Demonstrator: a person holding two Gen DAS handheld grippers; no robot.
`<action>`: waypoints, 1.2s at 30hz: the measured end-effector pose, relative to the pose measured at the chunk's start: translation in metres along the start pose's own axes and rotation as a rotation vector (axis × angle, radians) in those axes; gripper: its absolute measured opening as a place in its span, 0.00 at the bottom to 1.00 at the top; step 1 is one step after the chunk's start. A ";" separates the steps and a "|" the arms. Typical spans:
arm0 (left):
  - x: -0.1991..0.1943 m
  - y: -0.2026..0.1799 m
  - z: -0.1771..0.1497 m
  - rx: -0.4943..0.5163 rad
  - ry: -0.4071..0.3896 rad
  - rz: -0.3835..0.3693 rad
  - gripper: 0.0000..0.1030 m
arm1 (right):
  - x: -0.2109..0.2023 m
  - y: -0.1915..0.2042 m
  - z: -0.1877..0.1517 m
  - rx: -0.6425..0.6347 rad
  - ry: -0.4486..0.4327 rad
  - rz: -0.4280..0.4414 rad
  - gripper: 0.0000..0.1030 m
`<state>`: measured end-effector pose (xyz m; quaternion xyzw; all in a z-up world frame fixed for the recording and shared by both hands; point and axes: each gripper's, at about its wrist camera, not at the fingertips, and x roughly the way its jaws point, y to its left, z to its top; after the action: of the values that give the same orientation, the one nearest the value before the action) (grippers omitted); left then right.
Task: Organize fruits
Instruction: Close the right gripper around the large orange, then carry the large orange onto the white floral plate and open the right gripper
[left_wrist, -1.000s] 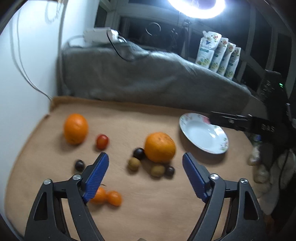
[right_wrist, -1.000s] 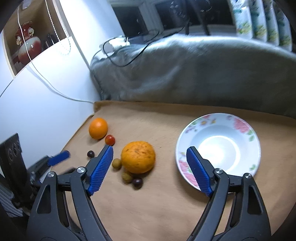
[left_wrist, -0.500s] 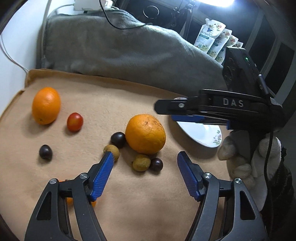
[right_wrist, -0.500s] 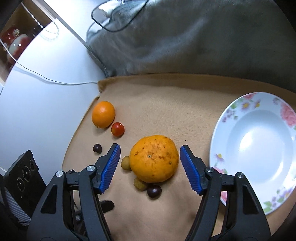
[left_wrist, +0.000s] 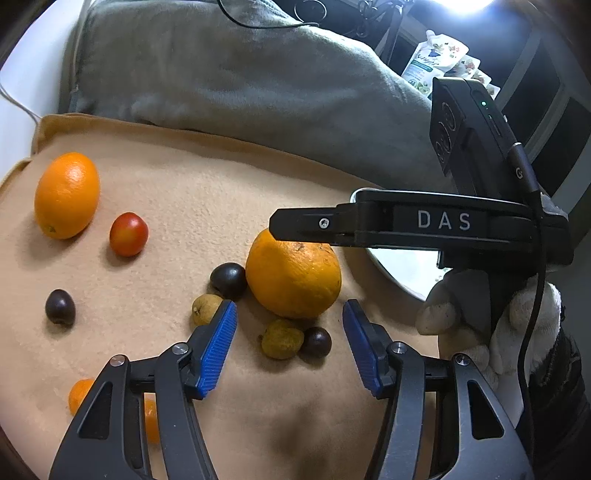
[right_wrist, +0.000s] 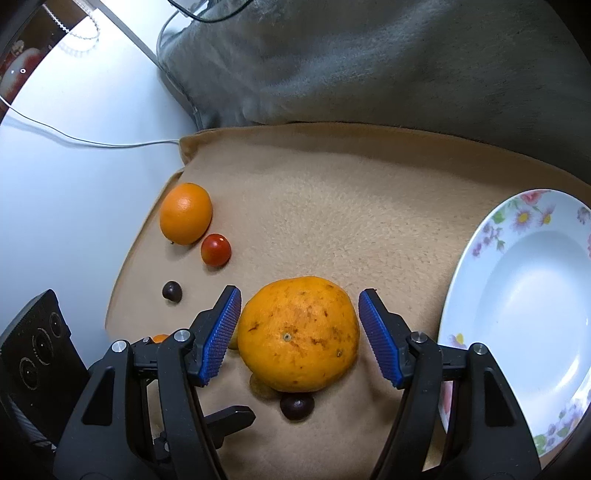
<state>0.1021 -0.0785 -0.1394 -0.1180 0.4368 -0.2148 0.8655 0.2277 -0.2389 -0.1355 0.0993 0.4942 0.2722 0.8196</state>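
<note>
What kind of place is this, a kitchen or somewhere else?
Probably a room in a home rather than a kitchen counter. The fruit lies on a tan fleece blanket with a grey blanket bunched behind it, a flowered plate sits alongside, and refill pouches stand by a dark window.

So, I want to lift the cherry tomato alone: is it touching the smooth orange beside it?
Apart. The left wrist view shows bare cloth between the cherry tomato and the smooth orange.
</note>
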 end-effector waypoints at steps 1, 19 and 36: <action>0.001 -0.002 0.001 -0.002 0.002 -0.001 0.56 | 0.000 -0.001 0.000 0.002 0.004 0.000 0.68; 0.021 -0.007 0.011 -0.002 0.036 -0.012 0.47 | 0.004 -0.002 0.001 0.013 0.021 0.009 0.64; 0.007 -0.035 0.013 0.038 -0.001 0.009 0.47 | -0.023 0.001 -0.004 0.024 -0.030 0.029 0.62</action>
<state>0.1072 -0.1124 -0.1226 -0.0998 0.4326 -0.2191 0.8688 0.2154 -0.2511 -0.1201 0.1203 0.4837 0.2768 0.8215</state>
